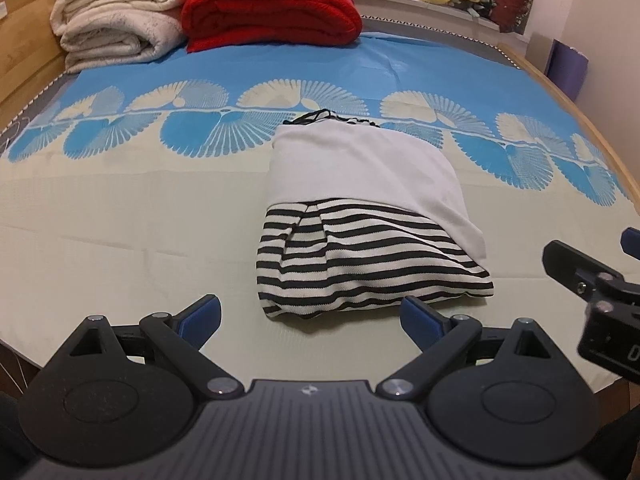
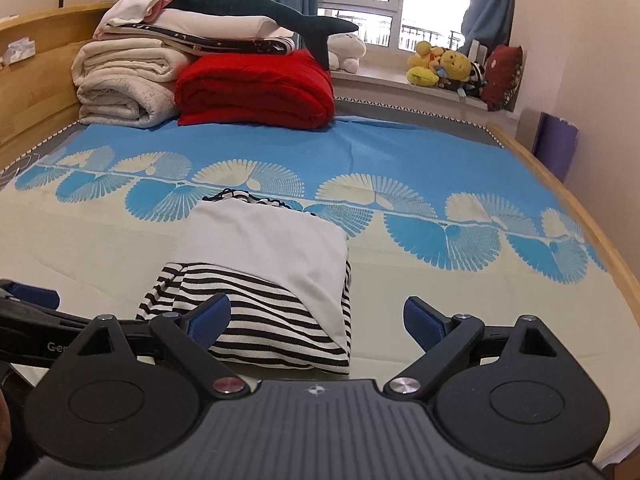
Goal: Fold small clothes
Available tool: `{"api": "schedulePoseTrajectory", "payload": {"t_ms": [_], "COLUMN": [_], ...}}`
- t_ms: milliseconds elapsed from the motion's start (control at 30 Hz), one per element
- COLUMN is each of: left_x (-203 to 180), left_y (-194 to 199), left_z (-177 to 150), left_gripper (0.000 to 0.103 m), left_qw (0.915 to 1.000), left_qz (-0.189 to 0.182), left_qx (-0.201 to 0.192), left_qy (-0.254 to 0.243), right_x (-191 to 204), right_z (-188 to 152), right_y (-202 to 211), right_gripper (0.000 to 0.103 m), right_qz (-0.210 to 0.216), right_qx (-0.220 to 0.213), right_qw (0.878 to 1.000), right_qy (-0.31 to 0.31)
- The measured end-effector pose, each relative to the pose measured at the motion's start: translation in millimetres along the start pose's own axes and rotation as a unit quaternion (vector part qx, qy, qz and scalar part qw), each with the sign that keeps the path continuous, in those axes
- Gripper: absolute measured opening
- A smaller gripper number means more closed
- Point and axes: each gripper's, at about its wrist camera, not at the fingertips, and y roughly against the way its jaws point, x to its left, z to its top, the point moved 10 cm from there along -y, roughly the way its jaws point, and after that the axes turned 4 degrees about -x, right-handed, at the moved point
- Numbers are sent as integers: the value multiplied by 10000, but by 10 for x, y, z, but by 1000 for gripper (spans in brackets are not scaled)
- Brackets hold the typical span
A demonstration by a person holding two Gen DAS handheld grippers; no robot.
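Note:
A folded small garment (image 1: 360, 216), white on top with black-and-white stripes at its near end, lies on the bed sheet (image 1: 120, 232). It also shows in the right wrist view (image 2: 264, 272). My left gripper (image 1: 312, 316) is open and empty, just short of the garment's near striped edge. My right gripper (image 2: 318, 320) is open and empty, above the garment's near right corner. The right gripper shows at the right edge of the left wrist view (image 1: 588, 280). The left gripper shows at the left edge of the right wrist view (image 2: 32, 312).
Folded cream blankets (image 1: 116, 20) and a red blanket (image 1: 272, 8) are stacked at the head of the bed, with a plush shark (image 2: 260, 8) on top. Stuffed toys (image 2: 444, 66) sit on the windowsill. A wooden bed frame (image 2: 592, 232) edges the right side.

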Motion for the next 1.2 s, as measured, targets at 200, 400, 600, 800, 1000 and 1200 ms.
{"api": "schedulePoseTrajectory", "payload": {"t_ms": [200, 400, 600, 800, 1000, 1200], "left_x": [-26, -54, -73, -69, -69, -79], "left_y": [5, -8, -19, -28, -33, -46], "left_z": [-14, -19, -36, -40, -42, -48], "left_gripper": [98, 98, 98, 98, 98, 98], "left_qw": [10000, 10000, 10000, 10000, 10000, 9999], "left_qz": [-5, 7, -15, -27, -32, -51], "left_qx": [34, 40, 68, 77, 81, 87], "left_qy": [39, 15, -20, -16, -17, -20], "right_x": [-9, 14, 22, 27, 38, 41], "right_z": [-5, -6, -9, -25, -36, -32], "right_y": [1, 8, 8, 1, -8, -12], "right_gripper": [94, 94, 95, 95, 95, 95], "right_qz": [5, 23, 27, 47, 57, 58], "right_qx": [-10, -19, -12, 11, 30, 32], "right_qw": [10000, 10000, 10000, 10000, 9999, 9999], "right_qy": [41, 71, 60, 80, 91, 92]}}
